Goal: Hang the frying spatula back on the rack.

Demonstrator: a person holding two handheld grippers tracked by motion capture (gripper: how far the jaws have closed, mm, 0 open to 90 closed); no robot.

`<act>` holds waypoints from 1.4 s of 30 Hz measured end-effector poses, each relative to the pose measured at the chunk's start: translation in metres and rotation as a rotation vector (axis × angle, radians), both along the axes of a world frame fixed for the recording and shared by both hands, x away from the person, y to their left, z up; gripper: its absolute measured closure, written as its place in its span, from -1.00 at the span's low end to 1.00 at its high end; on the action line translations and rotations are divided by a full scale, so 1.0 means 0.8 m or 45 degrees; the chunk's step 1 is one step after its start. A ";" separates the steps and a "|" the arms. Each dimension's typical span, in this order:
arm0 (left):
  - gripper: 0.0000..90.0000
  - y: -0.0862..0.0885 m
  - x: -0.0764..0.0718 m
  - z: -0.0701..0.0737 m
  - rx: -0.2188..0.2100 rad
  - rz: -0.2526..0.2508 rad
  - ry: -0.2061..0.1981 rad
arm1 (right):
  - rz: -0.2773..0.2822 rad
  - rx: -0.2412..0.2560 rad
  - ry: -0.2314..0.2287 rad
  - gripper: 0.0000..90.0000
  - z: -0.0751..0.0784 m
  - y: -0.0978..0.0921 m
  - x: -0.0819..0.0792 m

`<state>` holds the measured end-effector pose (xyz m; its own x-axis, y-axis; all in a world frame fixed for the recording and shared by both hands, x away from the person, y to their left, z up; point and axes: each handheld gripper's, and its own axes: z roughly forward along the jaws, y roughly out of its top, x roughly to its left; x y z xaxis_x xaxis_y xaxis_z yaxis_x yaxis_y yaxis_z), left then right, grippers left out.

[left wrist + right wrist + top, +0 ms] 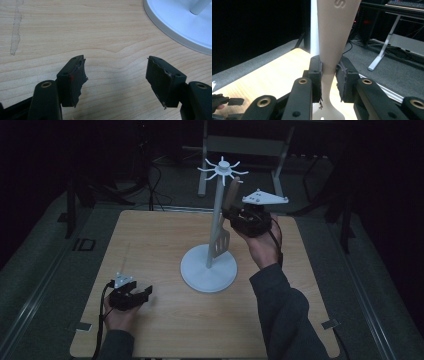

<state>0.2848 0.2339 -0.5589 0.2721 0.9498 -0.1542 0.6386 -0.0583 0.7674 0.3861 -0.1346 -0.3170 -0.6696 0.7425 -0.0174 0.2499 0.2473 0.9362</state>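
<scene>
A white hook stand (216,215) rises from a round base (200,270) in the middle of the table, with a ring of hooks (222,168) at its top. My right gripper (231,212) is held up beside the pole, shut on the neck of a slotted spatula (226,220) with a brown handle; the spatula's handle (332,37) runs up between the jaws and its slotted head hangs down by the pole. My left gripper (142,294) rests low at the table's front left, open and empty, its jaws apart over bare wood (116,75).
The wooden table (150,245) has a pale scuffed streak (15,27) on its left part. The stand's base edge (175,27) lies just ahead and right of the left gripper. Dark floor, cables and a grey frame (245,145) lie beyond the far edge.
</scene>
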 end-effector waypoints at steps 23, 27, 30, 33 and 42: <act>-0.29 -0.001 0.000 0.000 0.002 -0.003 0.003 | -0.020 0.012 -0.017 0.63 -0.007 -0.010 -0.001; -0.29 -0.001 0.000 -0.001 0.001 -0.005 0.005 | -0.027 0.005 -0.024 0.55 -0.009 -0.012 -0.002; -0.29 -0.001 0.000 -0.001 0.000 -0.004 0.005 | -0.013 0.007 -0.030 0.48 -0.013 -0.014 -0.004; -0.29 -0.001 0.000 -0.001 0.003 -0.007 0.005 | -0.010 0.008 -0.031 0.46 -0.015 -0.015 -0.005; -0.29 -0.002 0.000 -0.001 0.004 -0.006 0.010 | -0.005 -0.011 -0.038 0.29 -0.024 -0.023 -0.010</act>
